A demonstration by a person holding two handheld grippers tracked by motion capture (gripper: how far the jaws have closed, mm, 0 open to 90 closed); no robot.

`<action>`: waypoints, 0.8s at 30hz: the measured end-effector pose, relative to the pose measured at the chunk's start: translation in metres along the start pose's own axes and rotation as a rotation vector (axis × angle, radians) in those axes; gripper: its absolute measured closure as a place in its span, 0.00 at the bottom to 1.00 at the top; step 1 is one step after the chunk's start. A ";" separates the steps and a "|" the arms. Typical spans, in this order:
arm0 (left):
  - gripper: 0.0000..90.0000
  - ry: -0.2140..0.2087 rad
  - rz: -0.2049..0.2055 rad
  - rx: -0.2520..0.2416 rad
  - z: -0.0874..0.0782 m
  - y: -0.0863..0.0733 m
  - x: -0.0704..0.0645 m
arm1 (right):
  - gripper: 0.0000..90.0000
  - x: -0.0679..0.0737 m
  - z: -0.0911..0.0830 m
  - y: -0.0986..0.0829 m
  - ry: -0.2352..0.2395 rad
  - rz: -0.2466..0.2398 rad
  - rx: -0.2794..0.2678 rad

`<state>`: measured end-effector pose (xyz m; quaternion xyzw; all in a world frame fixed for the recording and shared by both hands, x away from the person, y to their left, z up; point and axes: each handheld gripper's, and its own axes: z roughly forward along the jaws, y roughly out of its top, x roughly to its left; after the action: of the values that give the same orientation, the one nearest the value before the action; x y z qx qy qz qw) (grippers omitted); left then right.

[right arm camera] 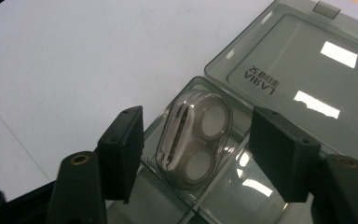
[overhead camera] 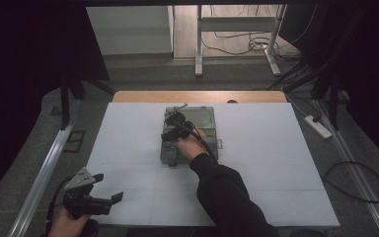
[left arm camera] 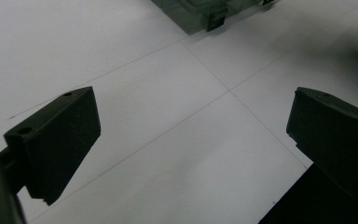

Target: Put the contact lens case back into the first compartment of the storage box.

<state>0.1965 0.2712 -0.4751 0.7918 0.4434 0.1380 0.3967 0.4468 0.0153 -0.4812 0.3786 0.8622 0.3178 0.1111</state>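
Contact-lens case (right arm camera: 191,140): white, two round wells, lying on its side in a corner compartment of the smoky clear organiser box (right arm camera: 279,70), lid open flat. Right gripper (right arm camera: 198,144): jaws wide, straddling the case, not touching. Left gripper (overhead camera: 109,187): jaws wide, empty, over the white table (overhead camera: 256,148), well apart.
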 end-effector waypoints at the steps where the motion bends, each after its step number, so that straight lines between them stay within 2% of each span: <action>1: 0.03 0.000 0.000 0.000 0.000 0.000 0.000 | 0.38 -0.001 0.000 0.000 0.015 0.001 0.007; 3: 0.03 0.000 0.000 0.000 0.000 0.000 0.000 | 0.37 -0.002 -0.001 -0.001 0.029 0.004 0.010; 9: 0.03 0.000 0.000 0.000 0.000 0.000 0.000 | 0.27 0.001 -0.005 -0.003 0.056 -0.044 0.030; 16: 0.03 0.001 0.001 0.000 0.000 0.000 0.000 | 0.21 -0.001 -0.013 -0.007 0.114 -0.059 0.039; 18: 0.03 0.001 0.001 0.000 0.000 0.000 0.000 | 0.16 -0.002 -0.018 -0.009 0.135 -0.073 0.042; 24: 0.03 0.002 0.000 0.001 0.000 0.000 0.000 | 0.11 -0.001 -0.026 -0.013 0.129 -0.113 0.041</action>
<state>0.1966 0.2711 -0.4751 0.7918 0.4438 0.1386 0.3961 0.4287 -0.0044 -0.4693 0.3103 0.8938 0.3172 0.0652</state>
